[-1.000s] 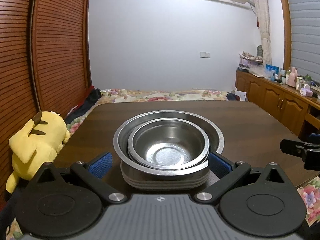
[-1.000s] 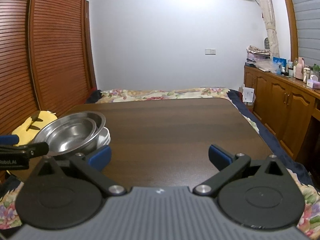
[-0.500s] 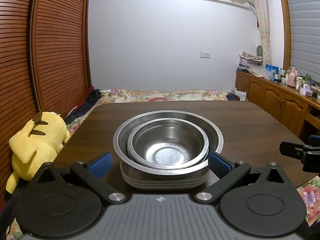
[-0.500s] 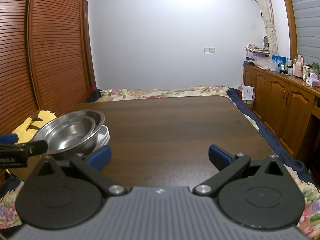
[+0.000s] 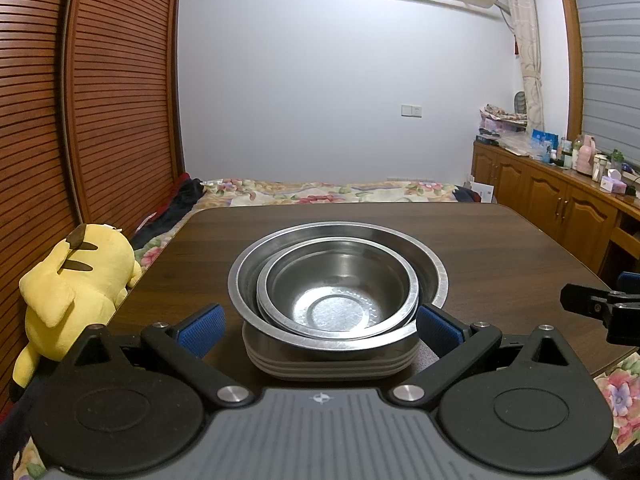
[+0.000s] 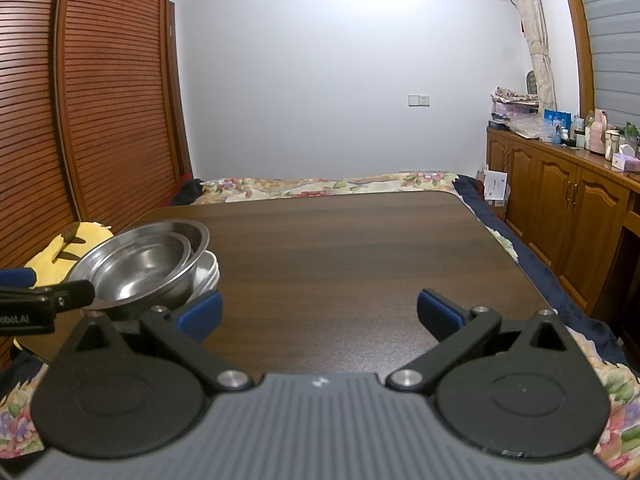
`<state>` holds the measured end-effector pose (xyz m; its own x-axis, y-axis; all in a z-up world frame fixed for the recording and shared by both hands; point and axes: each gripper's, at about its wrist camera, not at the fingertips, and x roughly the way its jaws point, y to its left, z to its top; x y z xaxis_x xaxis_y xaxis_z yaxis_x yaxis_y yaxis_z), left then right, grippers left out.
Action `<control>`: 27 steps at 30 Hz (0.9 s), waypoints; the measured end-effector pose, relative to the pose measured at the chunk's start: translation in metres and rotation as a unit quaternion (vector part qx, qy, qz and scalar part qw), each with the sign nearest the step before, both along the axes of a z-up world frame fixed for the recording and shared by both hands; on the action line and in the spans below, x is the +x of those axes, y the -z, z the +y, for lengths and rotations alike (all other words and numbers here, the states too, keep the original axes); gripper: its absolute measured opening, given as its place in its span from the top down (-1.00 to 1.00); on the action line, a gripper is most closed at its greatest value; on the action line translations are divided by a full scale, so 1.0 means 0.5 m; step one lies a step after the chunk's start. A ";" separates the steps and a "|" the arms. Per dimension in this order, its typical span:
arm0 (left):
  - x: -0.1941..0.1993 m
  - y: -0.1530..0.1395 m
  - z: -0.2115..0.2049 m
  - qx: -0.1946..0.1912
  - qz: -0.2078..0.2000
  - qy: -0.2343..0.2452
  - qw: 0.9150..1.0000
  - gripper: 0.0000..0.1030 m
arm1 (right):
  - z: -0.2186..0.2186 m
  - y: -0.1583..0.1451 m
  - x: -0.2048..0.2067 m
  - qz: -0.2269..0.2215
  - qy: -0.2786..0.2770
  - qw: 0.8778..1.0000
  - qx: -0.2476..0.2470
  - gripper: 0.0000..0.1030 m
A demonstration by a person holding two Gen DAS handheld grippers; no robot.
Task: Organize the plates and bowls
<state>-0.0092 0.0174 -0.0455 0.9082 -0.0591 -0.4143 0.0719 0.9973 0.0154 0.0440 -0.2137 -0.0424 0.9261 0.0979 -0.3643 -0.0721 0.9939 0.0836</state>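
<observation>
- A dark wooden table (image 5: 500, 248) with rounded corners carries everything.
- A stack of pale plates (image 5: 328, 362) lies directly on the table, near its front left edge.
- Beyond the plates, the tabletop is bare wood.

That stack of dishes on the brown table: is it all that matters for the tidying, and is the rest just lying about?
Belongs to the job:
- small steel bowl
- large steel bowl holding it
- pile of pale plates underneath
- dark wooden table

Just lying about:
- yellow plush toy
- floral bedspread
- bottles and boxes on the wooden cabinet
</observation>
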 end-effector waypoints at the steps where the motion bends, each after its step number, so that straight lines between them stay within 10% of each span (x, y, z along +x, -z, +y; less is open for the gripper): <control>1: 0.000 0.000 0.000 0.000 0.000 0.000 1.000 -1.00 | 0.000 0.000 0.000 0.000 0.000 1.000 0.000 -1.00; 27: -0.002 -0.002 0.000 0.004 -0.002 0.000 1.000 -1.00 | -0.006 0.002 0.000 0.001 0.001 1.000 0.005 -1.00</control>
<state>-0.0103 0.0172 -0.0447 0.9102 -0.0562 -0.4105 0.0721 0.9971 0.0234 0.0442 -0.2169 -0.0436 0.9256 0.0998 -0.3651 -0.0703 0.9931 0.0934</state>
